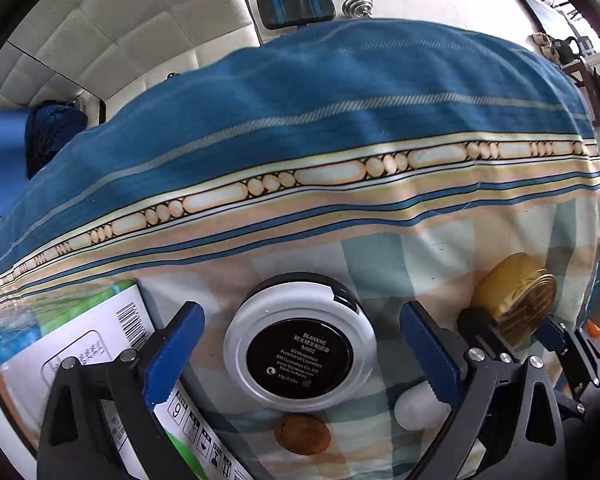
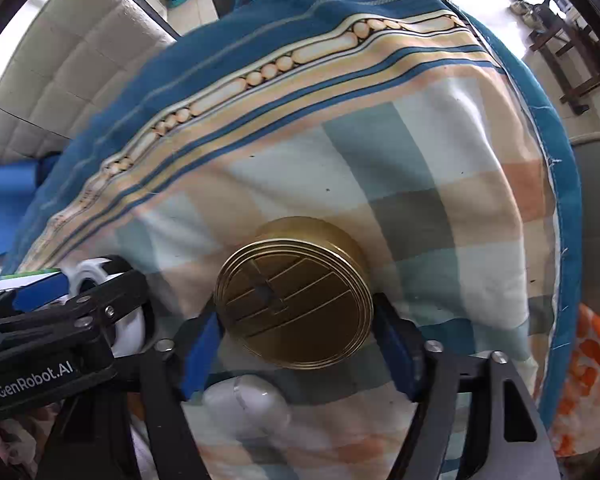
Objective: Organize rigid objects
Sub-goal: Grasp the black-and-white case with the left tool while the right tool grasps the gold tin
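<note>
The white compact [image 1: 300, 340] lies base-up between the spread jaws of the left gripper [image 1: 300, 354], its black label reading "BLANKME NW01, UV Protection", pads clear of it. The right gripper [image 2: 296, 340] clasps the gold tin [image 2: 296, 296], pads touching its sides, ribbed flat face toward the camera. "GenRobot.AI" marks the left gripper's body. A white capsule [image 2: 248, 404] lies just beneath the tin on the checked cloth [image 2: 420, 208].
</note>
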`<control>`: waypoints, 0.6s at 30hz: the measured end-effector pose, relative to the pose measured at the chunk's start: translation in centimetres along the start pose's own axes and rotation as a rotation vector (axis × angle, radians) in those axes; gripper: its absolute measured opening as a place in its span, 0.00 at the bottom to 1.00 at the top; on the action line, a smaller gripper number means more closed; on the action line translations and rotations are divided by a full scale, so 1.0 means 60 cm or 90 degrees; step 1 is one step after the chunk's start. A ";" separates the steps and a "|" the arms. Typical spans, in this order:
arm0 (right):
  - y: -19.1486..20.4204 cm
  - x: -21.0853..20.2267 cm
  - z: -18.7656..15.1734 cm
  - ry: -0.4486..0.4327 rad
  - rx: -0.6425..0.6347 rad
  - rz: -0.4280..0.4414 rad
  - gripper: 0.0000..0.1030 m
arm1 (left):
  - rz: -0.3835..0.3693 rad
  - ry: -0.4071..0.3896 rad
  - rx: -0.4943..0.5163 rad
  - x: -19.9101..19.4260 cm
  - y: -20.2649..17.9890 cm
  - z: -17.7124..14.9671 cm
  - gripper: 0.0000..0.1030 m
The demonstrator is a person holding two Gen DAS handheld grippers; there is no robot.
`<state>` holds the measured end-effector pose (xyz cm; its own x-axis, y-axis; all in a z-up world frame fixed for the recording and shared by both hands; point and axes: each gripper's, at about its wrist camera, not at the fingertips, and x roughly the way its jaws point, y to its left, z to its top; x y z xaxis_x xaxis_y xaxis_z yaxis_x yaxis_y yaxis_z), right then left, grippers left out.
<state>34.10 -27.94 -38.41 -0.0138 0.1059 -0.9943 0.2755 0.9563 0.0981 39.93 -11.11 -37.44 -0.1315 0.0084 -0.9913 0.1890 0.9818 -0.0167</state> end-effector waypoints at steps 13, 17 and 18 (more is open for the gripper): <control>-0.083 -0.009 -0.034 0.037 -0.005 -0.025 0.65 | -0.031 0.005 0.035 0.022 -0.052 -0.044 0.70; -0.089 -0.001 -0.032 0.042 0.013 -0.027 0.67 | -0.018 0.005 0.034 0.028 -0.060 -0.048 0.73; -0.090 0.002 -0.030 0.043 0.017 -0.024 0.70 | -0.015 0.004 0.038 0.029 -0.061 -0.050 0.73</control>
<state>30.89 -32.63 -38.99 -0.0898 0.0886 -0.9920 0.2991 0.9525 0.0580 36.09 -14.15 -38.69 -0.1430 -0.0130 -0.9896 0.2432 0.9688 -0.0479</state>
